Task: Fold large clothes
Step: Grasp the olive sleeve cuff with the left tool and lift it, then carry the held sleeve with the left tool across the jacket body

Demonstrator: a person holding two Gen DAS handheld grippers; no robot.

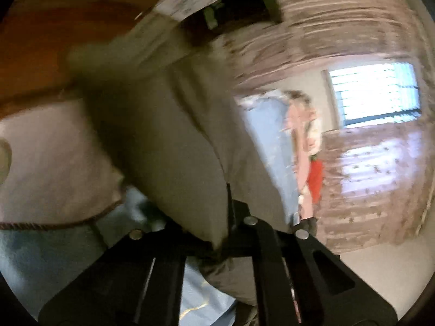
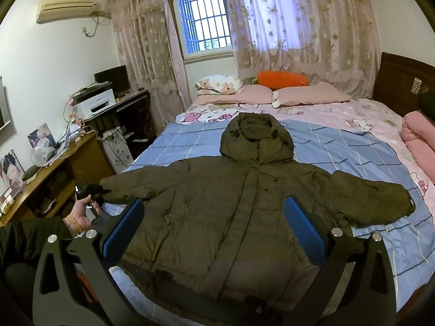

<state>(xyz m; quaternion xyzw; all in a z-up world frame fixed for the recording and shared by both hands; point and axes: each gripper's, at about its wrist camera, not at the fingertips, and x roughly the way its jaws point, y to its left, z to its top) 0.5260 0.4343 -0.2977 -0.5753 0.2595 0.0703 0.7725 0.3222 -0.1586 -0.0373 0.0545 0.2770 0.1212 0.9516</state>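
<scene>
Two grippers: left gripper (image 1: 227, 233) clamped on olive jacket (image 2: 217, 201) sleeve cuff; right gripper (image 2: 214, 225) wide apart above jacket front on bed (image 2: 380, 146).

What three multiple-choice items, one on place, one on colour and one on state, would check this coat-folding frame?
1. Where does the coat lie?
A. spread flat on the blue checked sheet
B. draped over the desk
C. on the floor

2. What colour is the carrot-shaped cushion by the pillows?
A. yellow
B. orange
C. purple

3. How does the left gripper stand?
A. wide open above the hood
B. out of view
C. shut on the coat's sleeve

Answers: 1 A, the right wrist view shows the coat with both sleeves spread on the sheet. 2 B, it is orange with a green top. 3 C, the left wrist view shows olive fabric pinched where the jaws meet.
</scene>
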